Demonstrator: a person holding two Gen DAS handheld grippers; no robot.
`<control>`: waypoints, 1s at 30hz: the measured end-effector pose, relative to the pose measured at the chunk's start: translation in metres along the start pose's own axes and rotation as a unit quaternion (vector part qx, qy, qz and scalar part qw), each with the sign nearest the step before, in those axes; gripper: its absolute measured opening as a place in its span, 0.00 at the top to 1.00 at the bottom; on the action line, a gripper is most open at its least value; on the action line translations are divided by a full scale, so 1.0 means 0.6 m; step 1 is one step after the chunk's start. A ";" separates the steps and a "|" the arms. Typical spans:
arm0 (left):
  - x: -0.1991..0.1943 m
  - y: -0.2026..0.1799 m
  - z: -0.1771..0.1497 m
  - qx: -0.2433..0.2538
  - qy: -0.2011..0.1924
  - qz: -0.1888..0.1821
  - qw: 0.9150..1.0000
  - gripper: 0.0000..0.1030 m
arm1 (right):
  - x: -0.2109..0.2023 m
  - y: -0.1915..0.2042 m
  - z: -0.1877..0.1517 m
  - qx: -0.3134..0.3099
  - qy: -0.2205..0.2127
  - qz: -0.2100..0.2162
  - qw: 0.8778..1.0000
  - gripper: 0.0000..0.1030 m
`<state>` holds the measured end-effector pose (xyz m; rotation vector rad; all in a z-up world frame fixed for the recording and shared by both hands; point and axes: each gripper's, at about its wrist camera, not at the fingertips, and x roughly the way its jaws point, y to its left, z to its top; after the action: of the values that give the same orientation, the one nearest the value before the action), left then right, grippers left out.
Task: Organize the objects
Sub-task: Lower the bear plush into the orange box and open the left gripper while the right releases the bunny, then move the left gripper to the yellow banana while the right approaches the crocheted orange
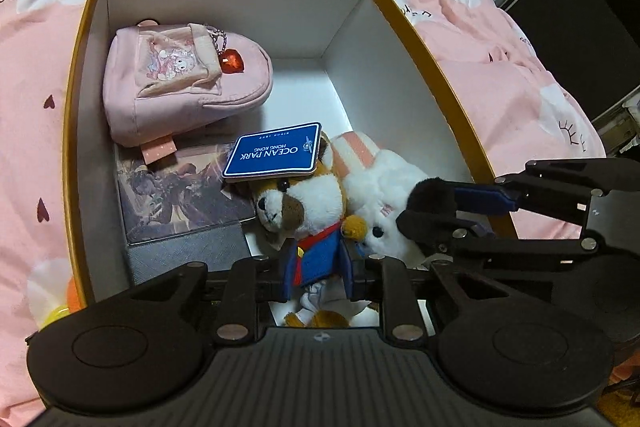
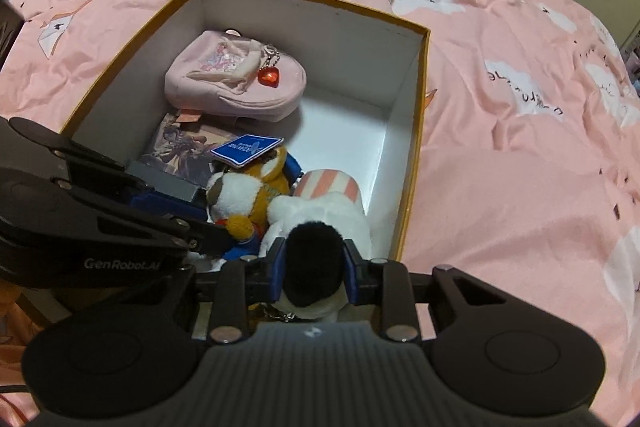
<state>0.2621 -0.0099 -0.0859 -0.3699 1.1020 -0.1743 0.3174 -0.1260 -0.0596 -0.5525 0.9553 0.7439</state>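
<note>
Pink bedding printed with white clouds lies under and all around the box, a mustard-edged carton with white inner walls that we use as our landmark. Against the box's far-left wall lies a small pink backpack with a red heart charm; just nearer than it, along the left wall, lies a flat picture-covered case whose near end the backpack's strap overlaps. Outside the box's near-left corner we see something yellow and orange, too cut off to name.

Our left gripper reaches down into the box at its near edge, its fingers closed on the blue jacket of the dog plush. Our right gripper comes in beside it from the box's right side, fingers clamped on the black ear or tuft of the white plush.

The dog plush is brown and white with a red neckerchief, lying in the near middle of the box, a blue "Ocean Park Hong Kong" tag resting over its head. The white plush lies touching it on the right, a pink-and-white striped part at its far end, towards the bare white floor of the box's far-right corner.
</note>
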 end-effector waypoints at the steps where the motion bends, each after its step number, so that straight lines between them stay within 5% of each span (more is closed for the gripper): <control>1: -0.004 0.000 -0.001 0.002 -0.003 0.001 1.000 0.75 | -0.002 0.002 -0.001 -0.002 -0.002 -0.002 1.000 0.70; 8: -0.104 -0.011 -0.025 0.031 -0.083 0.012 0.996 0.76 | -0.061 0.008 -0.019 0.055 -0.073 0.003 0.996 0.49; 14: -0.214 0.025 -0.054 0.021 -0.129 0.026 0.991 0.76 | -0.117 0.043 -0.030 0.091 -0.159 0.060 0.981 0.49; 23: -0.261 0.149 -0.112 -0.065 -0.121 0.098 0.986 0.76 | -0.124 0.171 0.032 -0.093 -0.157 0.112 0.977 0.50; 30: -0.204 0.183 -0.137 -0.088 -0.078 0.131 0.984 0.76 | -0.078 0.287 0.089 -0.301 -0.087 0.115 0.943 0.55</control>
<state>0.1291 0.1136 -0.0575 -0.3861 1.0017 0.1832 0.1954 0.0056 -0.0103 -0.8980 0.6208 1.2907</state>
